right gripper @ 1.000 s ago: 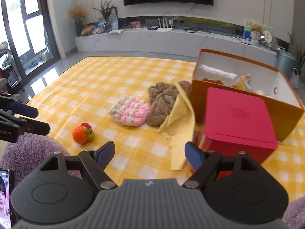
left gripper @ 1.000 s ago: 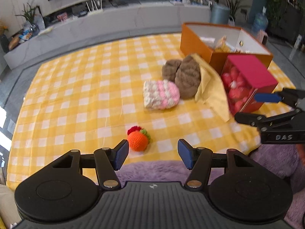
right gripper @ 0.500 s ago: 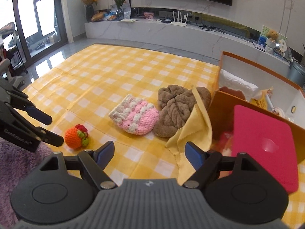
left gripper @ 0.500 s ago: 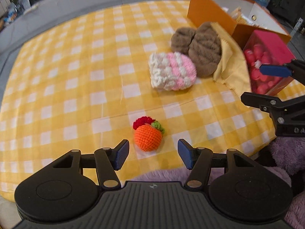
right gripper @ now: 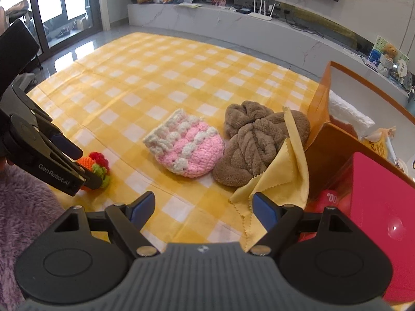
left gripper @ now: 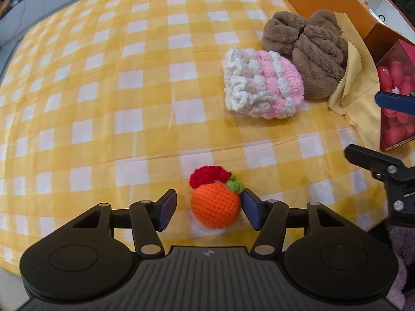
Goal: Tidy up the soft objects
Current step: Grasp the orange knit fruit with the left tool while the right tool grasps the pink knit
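My left jaws are closing around the orange ball (left gripper: 215, 206), and the ball is now between them. The right pad (left gripper: 250, 211) seems to touch its side; the left pad (left gripper: 166, 211) is still a little apart from it, so I do not pinch it yet. My left gripper (left gripper: 208, 211) points steeply down at the near edge of the cloth (left gripper: 103, 90). A second ago the ball lay ahead of my fingers and the jaws were wider; since then I have come down and forward over it, and the far things have slid to the top of my view. I think this means the reaching is finished and the grasp is the step in hand. The ball is knitted and soft, so I expect it to give a little under the pads.

My right gripper (right gripper: 203, 211) has its jaws spread wide, with nothing between them. It hovers over the cloth near the corner of the yellow rag (right gripper: 282, 176). It has also moved closer to the pile.

The other soft things are not yet sorted: the pink pouch (left gripper: 263, 84) lies touching the brown towel (left gripper: 308, 49), and the rag leans on the towel beside the orange box (right gripper: 329, 140). I judge that the box is where they go, but I cannot be sure.
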`<state>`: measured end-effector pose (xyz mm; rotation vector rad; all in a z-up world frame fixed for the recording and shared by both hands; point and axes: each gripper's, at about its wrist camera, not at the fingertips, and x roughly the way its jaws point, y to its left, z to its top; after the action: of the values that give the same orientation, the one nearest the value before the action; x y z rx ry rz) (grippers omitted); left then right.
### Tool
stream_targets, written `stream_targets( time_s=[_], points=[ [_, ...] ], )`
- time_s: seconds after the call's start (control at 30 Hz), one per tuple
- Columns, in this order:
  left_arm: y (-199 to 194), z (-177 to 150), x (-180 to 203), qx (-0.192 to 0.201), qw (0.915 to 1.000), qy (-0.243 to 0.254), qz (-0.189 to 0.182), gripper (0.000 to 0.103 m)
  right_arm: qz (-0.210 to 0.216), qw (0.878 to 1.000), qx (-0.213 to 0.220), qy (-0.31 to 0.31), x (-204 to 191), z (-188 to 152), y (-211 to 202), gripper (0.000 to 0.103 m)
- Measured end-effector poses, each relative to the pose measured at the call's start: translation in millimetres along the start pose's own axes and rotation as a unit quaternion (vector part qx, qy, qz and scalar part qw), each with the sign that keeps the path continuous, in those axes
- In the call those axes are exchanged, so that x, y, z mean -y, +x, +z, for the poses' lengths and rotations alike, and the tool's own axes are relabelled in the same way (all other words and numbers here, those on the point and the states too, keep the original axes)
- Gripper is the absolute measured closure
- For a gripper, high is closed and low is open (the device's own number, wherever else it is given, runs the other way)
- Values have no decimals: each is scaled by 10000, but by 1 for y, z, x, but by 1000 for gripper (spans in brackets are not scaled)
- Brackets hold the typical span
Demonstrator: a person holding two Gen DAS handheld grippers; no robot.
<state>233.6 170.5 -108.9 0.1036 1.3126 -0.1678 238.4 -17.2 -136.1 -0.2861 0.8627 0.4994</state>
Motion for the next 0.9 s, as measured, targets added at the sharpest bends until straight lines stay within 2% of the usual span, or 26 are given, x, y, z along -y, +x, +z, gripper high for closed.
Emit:
stream_targets(
  time_s=[0.07,0.1,0.33,0.47,0.53,0.6,0.9],
  points=[
    [0,1,1,54,10000,-21,-81,52,26,10000,-18,-40,0,2,3,22],
    [0,0,0,69,9998,-52,-152,55,29,10000,-27,-67,0,3,4,22],
    [-5,-3,2,298,9994,-153,-68,56,102,9998,-68,-174,2,13,16,22],
    [-14,-8,-7,708,9962,-485,-129,56,132,9992,-14,-384,1,23,23,22],
    [-16,-11,-11,806,9942,-715,61,56,82,9979,41,-639,-4,30,26,22],
    [-13,-10,-15,671,9938,-869,196,56,77,9960,79,-888,-9,37,31,22],
    [3,-3,-17,154,9961,-862,-44,55,237,9894,-158,-1421,-23,57,69,22]
  ],
)
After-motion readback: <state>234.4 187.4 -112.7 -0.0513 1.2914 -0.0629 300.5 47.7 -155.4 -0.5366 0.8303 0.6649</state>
